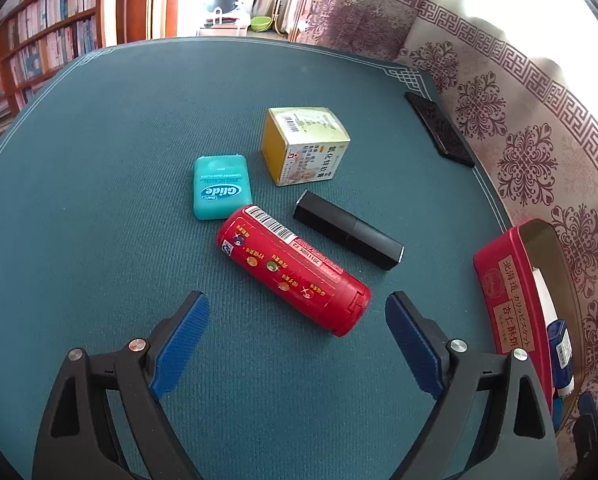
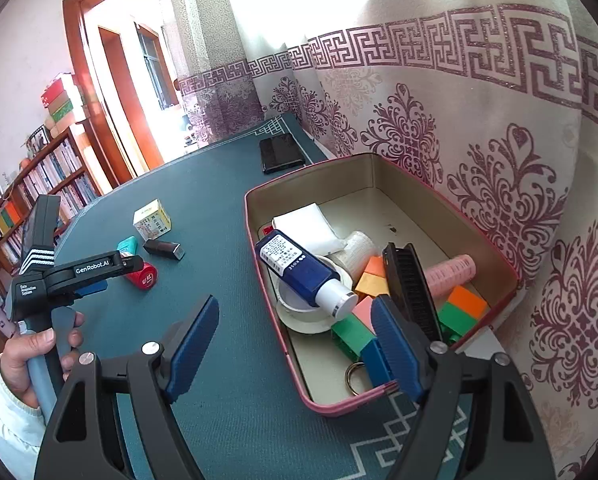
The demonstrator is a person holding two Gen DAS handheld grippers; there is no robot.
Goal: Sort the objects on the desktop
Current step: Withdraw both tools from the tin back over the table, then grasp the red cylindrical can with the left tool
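Left gripper is hanging spread and empty just near of the red tube, which is lying flat on the green mat among the floss box, yellow carton and black lipstick. I'm lining up along it, likely for a sideways pinch. Right gripper is waiting spread, empty, over the near rim of the tin at right, already holding sorted items.

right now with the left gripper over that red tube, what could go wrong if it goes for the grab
The red tube lies on its side, so it may roll out as the open left gripper closes. It appears to touch the teal floss box, and the black lipstick case lies close by; either could get knocked. The red tin already looks crowded, so a dropped tube might land on the blue bottle.
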